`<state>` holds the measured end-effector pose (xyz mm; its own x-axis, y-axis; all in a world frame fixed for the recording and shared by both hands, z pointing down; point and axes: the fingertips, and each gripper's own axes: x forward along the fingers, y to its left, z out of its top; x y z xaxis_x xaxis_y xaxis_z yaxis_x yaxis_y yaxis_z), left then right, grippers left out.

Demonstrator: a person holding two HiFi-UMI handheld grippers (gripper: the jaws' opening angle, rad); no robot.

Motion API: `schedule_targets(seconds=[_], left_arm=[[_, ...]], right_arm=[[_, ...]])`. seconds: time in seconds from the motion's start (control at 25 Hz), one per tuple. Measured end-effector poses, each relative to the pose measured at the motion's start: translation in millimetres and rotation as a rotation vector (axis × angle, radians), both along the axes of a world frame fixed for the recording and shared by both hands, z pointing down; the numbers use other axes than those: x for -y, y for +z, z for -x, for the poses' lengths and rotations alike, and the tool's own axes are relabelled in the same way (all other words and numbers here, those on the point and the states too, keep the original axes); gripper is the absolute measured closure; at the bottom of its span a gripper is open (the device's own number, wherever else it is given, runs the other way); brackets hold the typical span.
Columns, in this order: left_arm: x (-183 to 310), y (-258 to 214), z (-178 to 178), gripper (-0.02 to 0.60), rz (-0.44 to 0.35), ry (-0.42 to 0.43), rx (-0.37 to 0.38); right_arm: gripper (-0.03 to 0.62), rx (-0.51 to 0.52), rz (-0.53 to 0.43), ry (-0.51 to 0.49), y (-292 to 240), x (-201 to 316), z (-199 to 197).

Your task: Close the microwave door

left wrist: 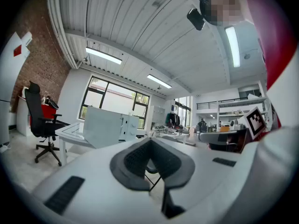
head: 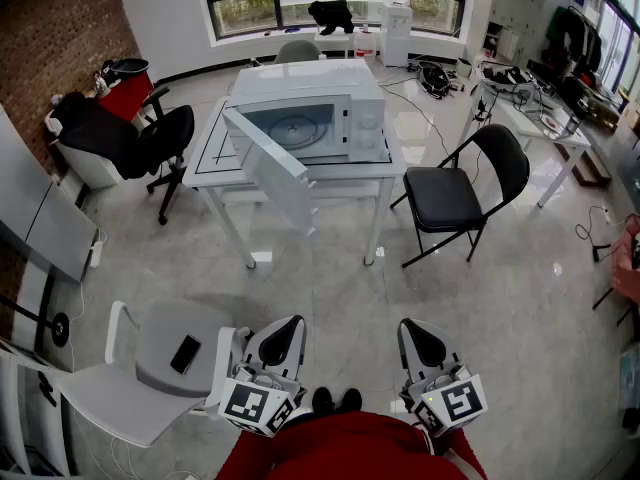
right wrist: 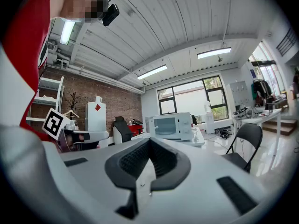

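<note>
Glossy pale floor tiles mirror the window light in a workroom with one rough red brick wall (head: 60, 28). At its middle stands a white rectangular counter (head: 215, 153) on thin legs, carrying a boxy white microwave (head: 310, 118). The microwave's flat white door (head: 268, 173) hangs wide open, swung out from its left side past the counter's front edge. A round glass turntable (head: 297, 128) shows inside.

Right of the microwave sits a black folding chair (head: 455, 193) with a padded seat and a thin metal frame. Left of the microwave is a black wheeled office chair (head: 150, 138). Nearer than the microwave and to its left, a smooth grey-and-white moulded chair (head: 170, 353) holds a flat black phone (head: 185, 353).

Well apart from the microwave, a person in a red top holds the left gripper (head: 283, 336) and the right gripper (head: 425, 340). Both are white plastic shells with black ribbed pads, and each bears a cube printed with black-and-white square markers. Both pairs of jaws are pressed together, empty, and point level toward the microwave.

In the right gripper view, a tall white cabinet (right wrist: 96, 118) left of the microwave carries a red diamond mark.
</note>
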<state>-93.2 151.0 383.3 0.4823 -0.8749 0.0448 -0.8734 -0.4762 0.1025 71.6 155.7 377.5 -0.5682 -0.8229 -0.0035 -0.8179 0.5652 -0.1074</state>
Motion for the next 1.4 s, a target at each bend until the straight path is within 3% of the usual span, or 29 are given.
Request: schedule_targets(seconds=[0.48, 0.72, 1.4], left_arm=[[3.7, 6.3, -2.2, 0.583, 0.012, -0.007, 0.006], [10.1, 10.7, -2.2, 0.583, 0.033, -0.022, -0.025], [33.1, 4.2, -14.3, 0.583, 0.001, -0.083, 0.030]], right_arm=[[0.582, -0.003, 0.021, 0.013, 9.5, 6.3, -9.4], [0.580, 0.059, 0.122, -0.027, 20.4, 5.7, -14.4], [0.581, -0.053, 0.080, -0.005, 14.3, 39.5, -51.1]])
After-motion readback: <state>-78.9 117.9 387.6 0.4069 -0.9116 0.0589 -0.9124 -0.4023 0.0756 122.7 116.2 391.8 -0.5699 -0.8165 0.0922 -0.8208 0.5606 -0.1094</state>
